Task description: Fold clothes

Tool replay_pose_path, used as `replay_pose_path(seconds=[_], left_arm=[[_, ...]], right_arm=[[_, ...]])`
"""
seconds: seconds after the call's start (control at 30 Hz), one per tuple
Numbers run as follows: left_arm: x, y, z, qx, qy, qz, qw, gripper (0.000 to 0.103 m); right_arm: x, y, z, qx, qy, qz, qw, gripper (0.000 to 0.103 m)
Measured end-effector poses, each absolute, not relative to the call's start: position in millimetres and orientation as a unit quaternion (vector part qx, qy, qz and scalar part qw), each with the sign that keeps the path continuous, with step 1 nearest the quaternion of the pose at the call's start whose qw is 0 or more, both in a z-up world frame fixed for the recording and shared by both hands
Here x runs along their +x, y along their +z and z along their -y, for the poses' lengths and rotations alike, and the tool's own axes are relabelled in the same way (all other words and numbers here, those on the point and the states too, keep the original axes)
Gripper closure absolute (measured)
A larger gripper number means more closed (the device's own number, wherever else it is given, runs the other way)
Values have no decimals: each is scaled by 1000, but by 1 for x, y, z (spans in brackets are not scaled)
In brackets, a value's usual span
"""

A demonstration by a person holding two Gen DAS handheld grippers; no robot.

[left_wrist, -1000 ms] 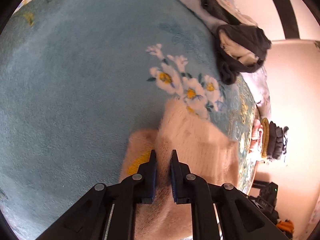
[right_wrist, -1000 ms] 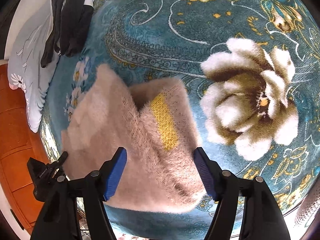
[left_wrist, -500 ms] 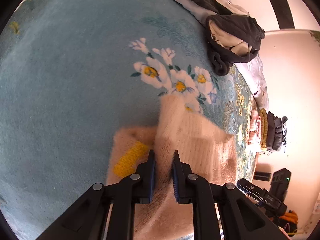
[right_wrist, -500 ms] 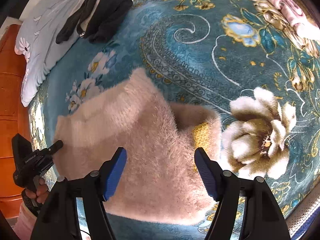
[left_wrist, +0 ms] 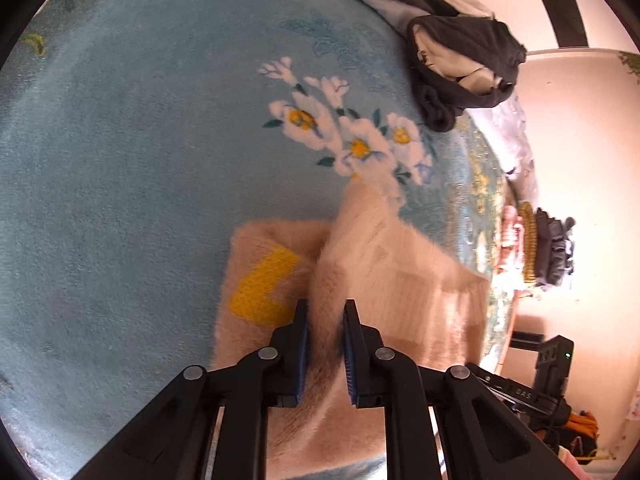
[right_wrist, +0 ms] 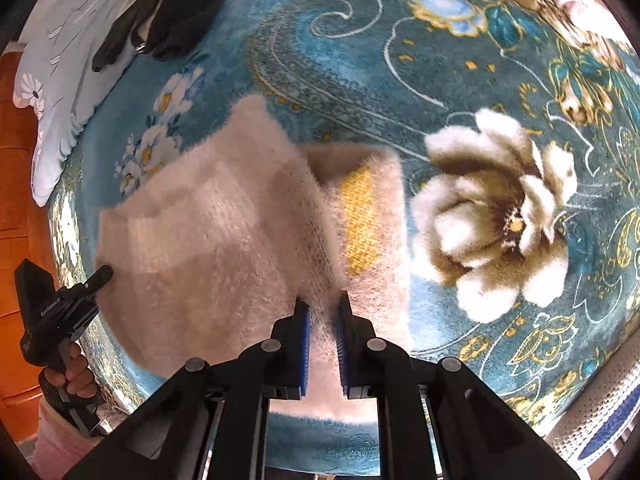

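Observation:
A fuzzy pale pink sweater (left_wrist: 404, 280) with a yellow patch (left_wrist: 264, 284) lies partly folded on a teal floral blanket (left_wrist: 120, 140). My left gripper (left_wrist: 325, 308) is shut on a raised ridge of the sweater beside the patch. The right wrist view shows the same sweater (right_wrist: 208, 232), its yellow patch (right_wrist: 362, 216) to the right of the fold. There my right gripper (right_wrist: 322, 300) is shut on the near part of that fold. A hand holds the left gripper (right_wrist: 96, 280) at the sweater's left edge.
Dark garments (left_wrist: 460, 64) lie heaped on a pale blue pillow (right_wrist: 52, 92) at the blanket's far side. A stack of folded clothes (left_wrist: 536, 244) sits near the blanket's right edge. Orange wood (right_wrist: 16, 184) borders the bed on the left.
My right gripper, open over the sweater before, has closed on the fold. The left gripper has stayed shut on the sweater.

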State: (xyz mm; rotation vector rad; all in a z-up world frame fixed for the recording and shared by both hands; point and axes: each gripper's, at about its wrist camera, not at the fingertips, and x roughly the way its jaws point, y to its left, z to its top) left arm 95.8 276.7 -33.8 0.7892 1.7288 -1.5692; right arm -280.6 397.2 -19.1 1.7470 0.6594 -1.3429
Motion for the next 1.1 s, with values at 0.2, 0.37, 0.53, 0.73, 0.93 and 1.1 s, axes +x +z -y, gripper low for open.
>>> replay_pose_path(seconds=[0.2,0.37,0.53,0.73,0.93,1.1], left_arm=[[102,-25,-281,322,-600,-638,359,54],[117,-40,-287,325,-591,-641,367,32],[119,-75,-291,287,-575,-700,311,26],[104,-85,-288,282,-594,-698,283,16],[84,-78,-284,326,-602,-668,293,26],[83,-67,-291,333,-596,-652,329,57]], right_arm=[[-272,-19,-393,669,-553,-262,423,67],[-285,-31,-405,666,-562,-246,423,21],[-303,-57,-416,701,-546,-188,418,17],[-316,-82,-413,726,-516,-129,435,1],[-315,-85,-404,742,-513,-130,411,3],[-307,-77,-402,750,-510,-124,403,39]])
